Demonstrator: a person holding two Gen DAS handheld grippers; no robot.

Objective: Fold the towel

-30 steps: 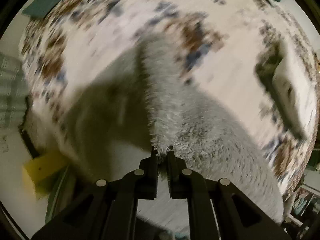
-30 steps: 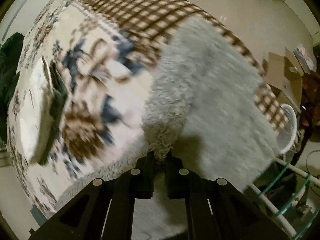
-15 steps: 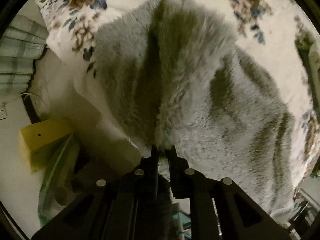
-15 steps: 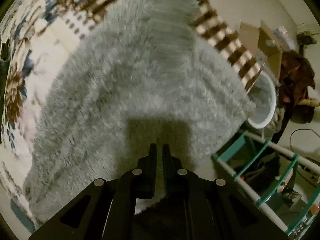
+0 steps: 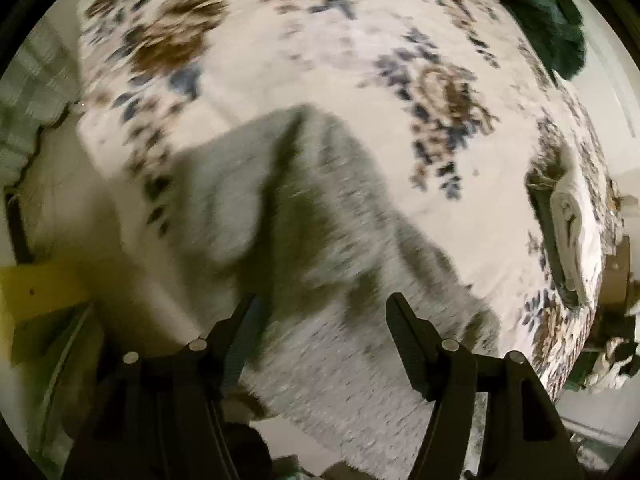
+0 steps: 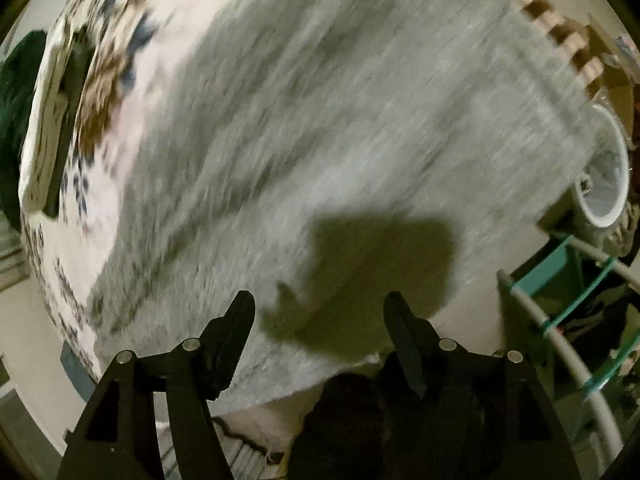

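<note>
A fluffy grey towel [image 5: 320, 232] lies rumpled near the bed's edge in the left wrist view, one fold raised like a ridge. My left gripper [image 5: 320, 312] hangs just above it, its jaws opening, and the pads press on nothing. In the right wrist view the same grey towel [image 6: 340, 120] spreads flat and wide over the bed. My right gripper [image 6: 319, 308] hovers over its near edge, jaws opening too, nothing gripped. Its shadow falls on the cloth between the fingers.
The bed has a floral bedspread [image 5: 320, 40]. A folded white cloth [image 5: 568, 220] and a dark green cloth [image 5: 552, 32] lie farther back. A yellow box [image 5: 36, 284] sits beside the bed at left. At right stand a white bucket [image 6: 604, 184] and a white-and-teal rack [image 6: 568, 320].
Both grippers were shut on the towel's edge and carried it forward and down onto the bed. Now both stand open and the towel lies loose beneath them.
</note>
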